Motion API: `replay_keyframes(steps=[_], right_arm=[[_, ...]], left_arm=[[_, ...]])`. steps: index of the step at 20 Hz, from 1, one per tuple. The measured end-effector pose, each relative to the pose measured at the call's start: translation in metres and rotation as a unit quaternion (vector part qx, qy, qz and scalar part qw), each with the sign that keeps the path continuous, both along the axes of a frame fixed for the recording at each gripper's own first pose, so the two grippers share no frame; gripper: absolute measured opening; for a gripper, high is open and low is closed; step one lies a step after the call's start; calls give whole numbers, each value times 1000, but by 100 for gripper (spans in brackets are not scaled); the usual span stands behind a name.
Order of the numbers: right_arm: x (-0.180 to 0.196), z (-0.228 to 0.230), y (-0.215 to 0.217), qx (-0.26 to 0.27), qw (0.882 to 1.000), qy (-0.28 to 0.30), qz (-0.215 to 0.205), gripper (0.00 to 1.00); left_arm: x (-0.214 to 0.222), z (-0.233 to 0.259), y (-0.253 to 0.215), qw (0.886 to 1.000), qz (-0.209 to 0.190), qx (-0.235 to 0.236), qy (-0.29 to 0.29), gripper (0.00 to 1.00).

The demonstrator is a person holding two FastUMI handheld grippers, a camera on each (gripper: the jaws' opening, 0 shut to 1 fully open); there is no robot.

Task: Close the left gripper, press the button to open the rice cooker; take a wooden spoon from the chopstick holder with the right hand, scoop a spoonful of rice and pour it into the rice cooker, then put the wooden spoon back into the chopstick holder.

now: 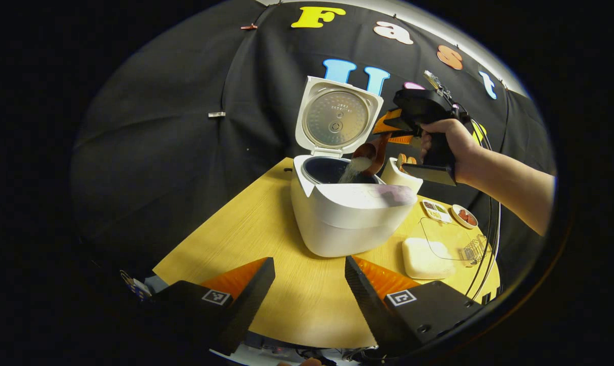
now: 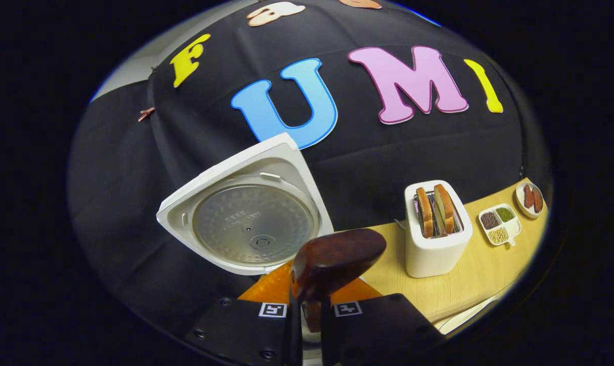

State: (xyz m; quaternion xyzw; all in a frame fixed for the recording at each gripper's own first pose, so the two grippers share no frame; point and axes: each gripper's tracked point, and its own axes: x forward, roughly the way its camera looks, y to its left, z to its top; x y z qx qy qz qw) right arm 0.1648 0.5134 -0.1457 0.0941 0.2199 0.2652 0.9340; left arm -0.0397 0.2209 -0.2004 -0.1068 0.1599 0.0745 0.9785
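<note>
The white rice cooker [image 1: 347, 218] stands on the wooden table [image 1: 246, 239] with its lid [image 1: 336, 118] raised upright. A hand holds my right gripper [image 1: 391, 133] above the cooker's right rim, shut on the handle of the dark wooden spoon [image 1: 370, 155]. The spoon is tipped and white rice [image 1: 355, 168] streams from it into the inner pot. In the right gripper view the back of the spoon's bowl [image 2: 337, 259] sits just ahead of my right gripper [image 2: 311, 310], with the lid [image 2: 248, 213] behind it. My left gripper [image 1: 309, 284] hangs open in front of the cooker, holding nothing.
A white toaster [image 2: 436, 229] with bread slices stands right of the cooker. Past it lie a divided dish of grains [image 2: 499, 223] and a small plate [image 2: 529, 198]. A white block [image 1: 426, 256] and a clear container [image 1: 457, 239] sit at the cooker's front right.
</note>
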Motion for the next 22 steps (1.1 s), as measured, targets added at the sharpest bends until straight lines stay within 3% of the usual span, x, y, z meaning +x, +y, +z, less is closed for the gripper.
replay_keyframes(steps=[9,14,19,22], right_arm=[[1,9,13,-64,991,-109,51,18],[-16,6,25,-131,969,-181,109,18],[-39,-8,43,-154,952,-206,164,19],[-47,-13,45,-155,953,-195,175,19]], left_arm=[[1,-2,-7,1000,-7,6,4,96],[1,-5,-14,1000,-14,2,7,96],[-1,-6,-16,1000,-14,2,5,96],[-2,-3,-17,1000,-11,6,3,96]])
